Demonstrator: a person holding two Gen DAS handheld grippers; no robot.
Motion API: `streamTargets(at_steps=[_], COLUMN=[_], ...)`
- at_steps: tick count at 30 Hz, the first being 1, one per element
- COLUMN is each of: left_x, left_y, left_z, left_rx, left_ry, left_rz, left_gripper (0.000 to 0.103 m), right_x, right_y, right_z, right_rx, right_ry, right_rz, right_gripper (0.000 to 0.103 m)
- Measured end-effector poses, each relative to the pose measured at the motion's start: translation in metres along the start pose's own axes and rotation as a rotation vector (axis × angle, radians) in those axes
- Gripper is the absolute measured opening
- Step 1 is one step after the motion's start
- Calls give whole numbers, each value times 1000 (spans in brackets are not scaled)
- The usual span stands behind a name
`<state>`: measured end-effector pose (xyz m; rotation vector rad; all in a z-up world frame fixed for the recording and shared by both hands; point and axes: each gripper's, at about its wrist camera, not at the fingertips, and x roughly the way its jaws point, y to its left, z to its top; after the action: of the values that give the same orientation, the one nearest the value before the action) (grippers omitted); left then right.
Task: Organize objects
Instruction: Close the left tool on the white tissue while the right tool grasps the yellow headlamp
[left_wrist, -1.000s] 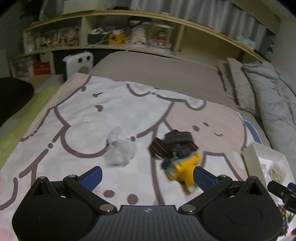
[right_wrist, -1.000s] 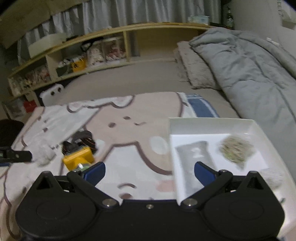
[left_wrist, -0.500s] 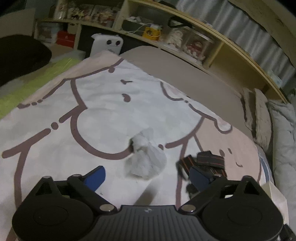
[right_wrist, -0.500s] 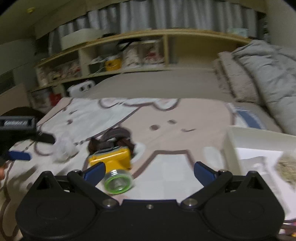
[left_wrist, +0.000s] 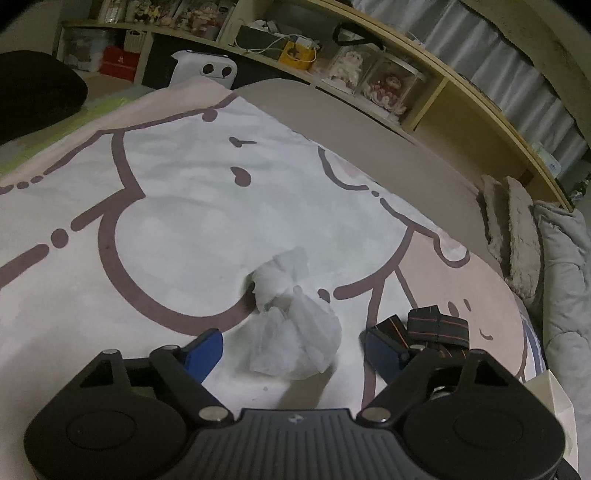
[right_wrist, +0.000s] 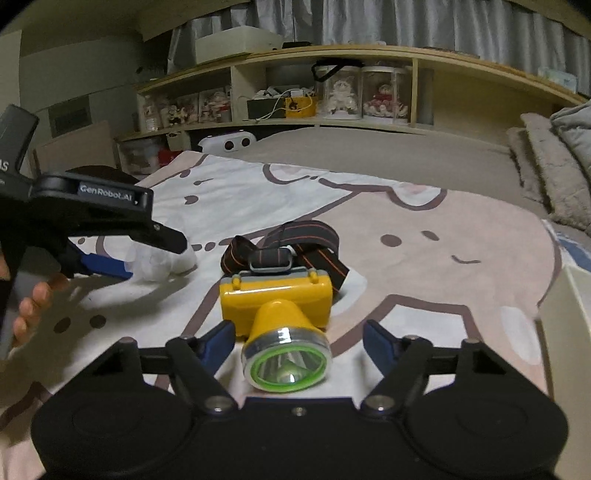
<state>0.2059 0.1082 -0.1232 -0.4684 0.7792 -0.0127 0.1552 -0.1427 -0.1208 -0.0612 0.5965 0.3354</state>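
Both hand-held grippers had dropped toward the bed since the earlier frames, each now framing its own target. Left hand-held gripper (left_wrist: 293, 349) sat low over the blanket (left_wrist: 177, 206) with the tissue wad (left_wrist: 291, 325) between its blue fingers (left_wrist: 205, 349); the jaws were closing, and the pads stood clear of the wad on both sides. Beside the right finger lay the dark strap (left_wrist: 436, 326) of the headlamp. Right hand-held gripper (right_wrist: 299, 343) straddled the yellow headlamp (right_wrist: 277, 306), whose green-ringed lens faced the camera; its jaws were closing too, with a visible gap at each pad, so nothing was gripped. The headlamp rested on the blanket, its strap coiled behind the body. In the right wrist view, the left hand-held gripper appeared at the left edge, above the tissue wad, with fingertips of a hand (right_wrist: 31, 310) on its handle. A white tray (right_wrist: 565, 314) edge lay at the right of the blanket. Shelves (right_wrist: 332, 96) ran behind the bed.
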Motion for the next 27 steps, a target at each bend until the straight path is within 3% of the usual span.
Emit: streamTargets(at_steps=[1,3,5,6,12,21,27], left_x=[0,0,1,1,-4,-35,-62], left_y=[0,1,2,3,-1,-1,-11], left_z=[0,-1,-2,-2,-6,-24,-37], left_rx=[3,-2,-17,-25,-36,-58,11], left_ry=[-4,-1,9,16,45,123,200], left_rz=[-3,-13,-25,-40,-57,-60,-23], left_gripper=[76,54,41,32,14,12,12], right_x=[1,4,8,9,3,-26,-53], right_y=[0,1,2,2,11,18,17], right_z=[0,-2,-2,-3,-3,-9,-16], right_rx=[-2,-11,-20,-21,-72,-69,-30], right_ry=[1,5,12,20,63,141,203], right_rz=[6,21,32,40,27,-29,-21], right_gripper=[74,71,52,52,52,52,52])
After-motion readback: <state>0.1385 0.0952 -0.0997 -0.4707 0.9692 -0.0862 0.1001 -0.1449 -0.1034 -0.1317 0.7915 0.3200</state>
